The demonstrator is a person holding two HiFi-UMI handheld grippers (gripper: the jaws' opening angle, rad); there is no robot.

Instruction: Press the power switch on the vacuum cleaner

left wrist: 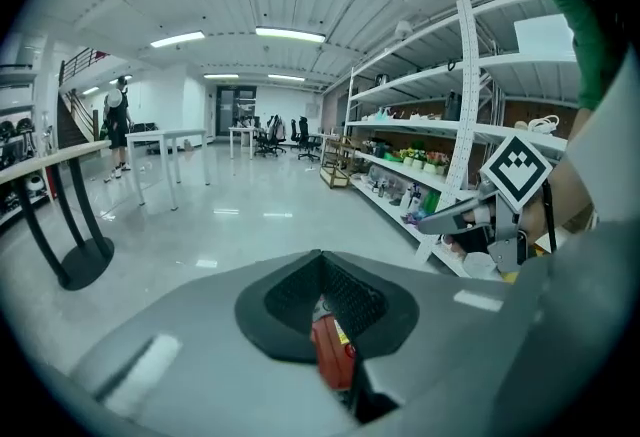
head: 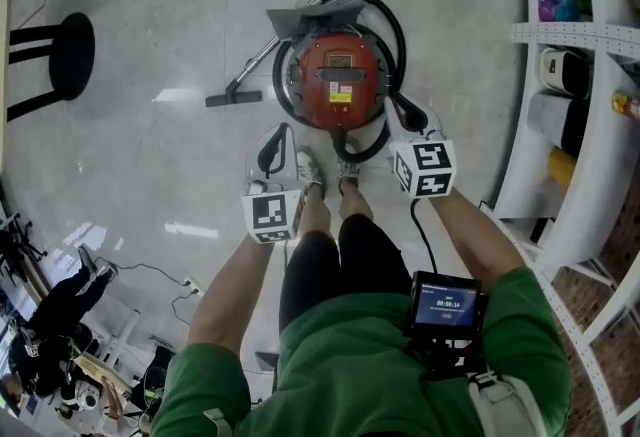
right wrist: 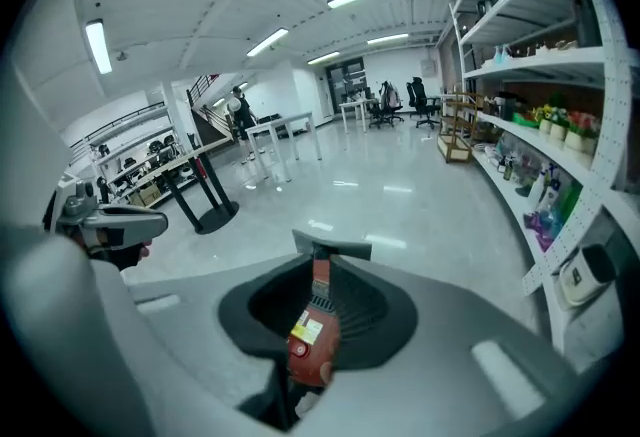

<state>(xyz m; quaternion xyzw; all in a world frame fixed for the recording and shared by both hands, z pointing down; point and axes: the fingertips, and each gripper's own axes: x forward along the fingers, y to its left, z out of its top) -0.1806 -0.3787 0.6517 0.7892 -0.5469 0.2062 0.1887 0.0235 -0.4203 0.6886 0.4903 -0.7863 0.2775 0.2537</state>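
Observation:
A round red vacuum cleaner (head: 338, 80) stands on the floor just ahead of the person's shoes, with a black hose looped round it. Its wand ends in a floor nozzle (head: 232, 98) to the left. A dark panel and a yellow label sit on its top; I cannot pick out the switch. My left gripper (head: 275, 140) hangs shut and empty above the floor, near-left of the vacuum. My right gripper (head: 408, 113) is also shut and empty, beside the vacuum's right edge. Each gripper view shows a red sliver of vacuum (left wrist: 332, 350) (right wrist: 308, 350) through the narrow slit between the jaws.
A black stool (head: 70, 55) stands at the far left. White shelving (head: 590, 75) with goods lines the right side. Cables and gear lie at the near left (head: 60, 325). A small screen (head: 447, 305) hangs on the person's chest. Tables (left wrist: 165, 140) stand far off.

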